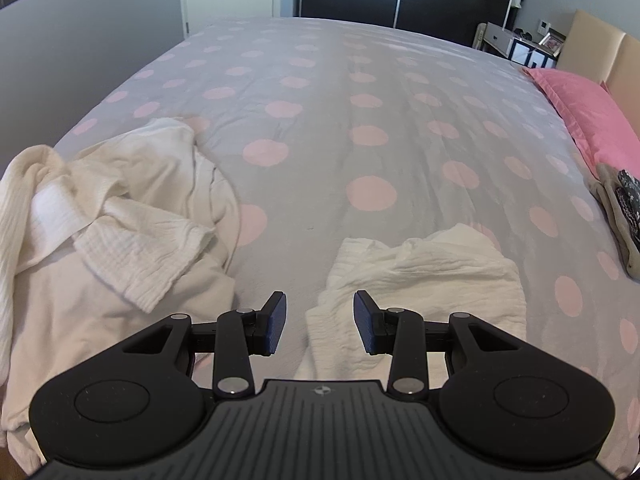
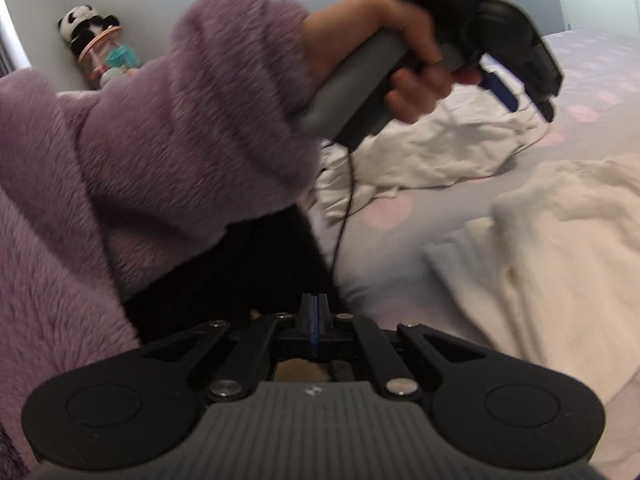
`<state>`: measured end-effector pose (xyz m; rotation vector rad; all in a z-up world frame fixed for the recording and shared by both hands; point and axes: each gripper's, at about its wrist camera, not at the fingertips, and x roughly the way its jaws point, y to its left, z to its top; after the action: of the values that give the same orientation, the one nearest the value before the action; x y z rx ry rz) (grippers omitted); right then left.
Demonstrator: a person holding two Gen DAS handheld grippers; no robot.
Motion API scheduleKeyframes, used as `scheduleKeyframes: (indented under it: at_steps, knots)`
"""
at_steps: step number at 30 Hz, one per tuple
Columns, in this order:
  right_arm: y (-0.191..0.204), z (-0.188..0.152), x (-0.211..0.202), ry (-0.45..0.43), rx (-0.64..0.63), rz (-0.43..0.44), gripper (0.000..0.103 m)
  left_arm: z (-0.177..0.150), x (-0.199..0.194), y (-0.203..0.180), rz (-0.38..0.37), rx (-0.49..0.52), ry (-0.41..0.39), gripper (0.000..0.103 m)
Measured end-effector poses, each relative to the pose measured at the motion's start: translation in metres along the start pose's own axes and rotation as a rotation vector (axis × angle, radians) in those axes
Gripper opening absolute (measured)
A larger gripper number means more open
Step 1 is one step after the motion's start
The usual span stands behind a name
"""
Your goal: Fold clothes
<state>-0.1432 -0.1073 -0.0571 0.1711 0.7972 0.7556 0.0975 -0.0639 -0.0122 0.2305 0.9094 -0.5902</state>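
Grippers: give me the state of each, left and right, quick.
Left gripper: jaws open, nothing between them, above a white garment.
Right gripper: jaws closed, holding nothing.

A fuzzy lilac fleece sleeve [image 2: 160, 120] covers the person's arm to the wrist. Each matte black plastic claw [image 1: 320, 322] has a ribbed grey housing, round side discs, silver rivets on its linkage bars and blue textured pads [image 1: 277, 322]; a thin black cable [image 2: 347, 208] hangs from the grey handle [image 2: 352, 80]
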Motion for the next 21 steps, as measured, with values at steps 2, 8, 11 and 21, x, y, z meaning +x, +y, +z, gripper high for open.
scheduleKeyframes:
  at_steps: [2,8,11,21]
  knots:
    - [0.007,-0.002,0.001,-0.002,-0.004,0.006,0.002,-0.002,-0.003,0.006,0.003,-0.018,0.001,0.035]
    - [0.019,-0.004,0.000,-0.015,0.008,0.047,0.072,-0.007,-0.007,0.014,0.003,-0.051,0.010,0.035]
    - [0.023,-0.008,-0.001,0.001,0.018,0.039,0.072,-0.010,-0.009,0.015,0.008,-0.049,0.010,0.035]
    - [0.029,-0.008,0.005,0.024,-0.042,0.031,0.009,-0.011,-0.008,0.016,0.015,-0.051,0.020,0.035]
